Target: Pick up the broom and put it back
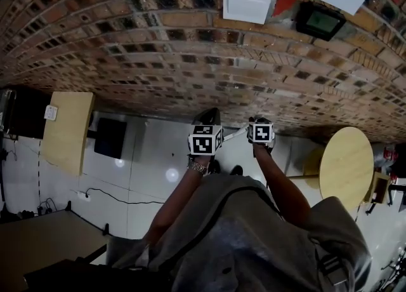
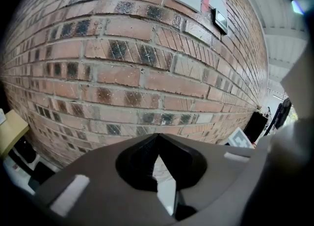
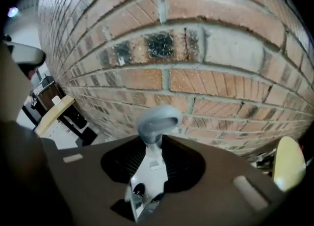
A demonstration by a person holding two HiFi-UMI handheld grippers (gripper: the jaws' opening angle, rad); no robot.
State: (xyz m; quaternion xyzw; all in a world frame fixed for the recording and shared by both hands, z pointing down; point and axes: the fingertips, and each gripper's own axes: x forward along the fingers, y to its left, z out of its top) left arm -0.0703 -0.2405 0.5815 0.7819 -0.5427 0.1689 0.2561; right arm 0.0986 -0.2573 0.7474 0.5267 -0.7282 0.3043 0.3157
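- Brick wall [image 1: 190, 49] filled everything ahead, with pale tiled floor [image 1: 152, 157] below it. Which step were you on?
- Grasp stage, I'd say. Starting left: my left gripper [image 2: 157, 135] was clenched, tips touching, nothing pinched at the tips. A white sliver showed low in the gap, and I couldn't tell if that was handle.
- And the broom [image 3: 152, 173]?
- In my right gripper [image 3: 153, 141], which was clamped on the white handle just under the grey end cap [image 3: 158, 121]. The cap poked out past the jaws toward the wall. The head view showed a thin white line running between the two grippers, likely that handle. The brush end wasn't in view.
- Next?
- Probably carry it to its spot by the wall and stand it up, with a firm grip so it doesn't swing.
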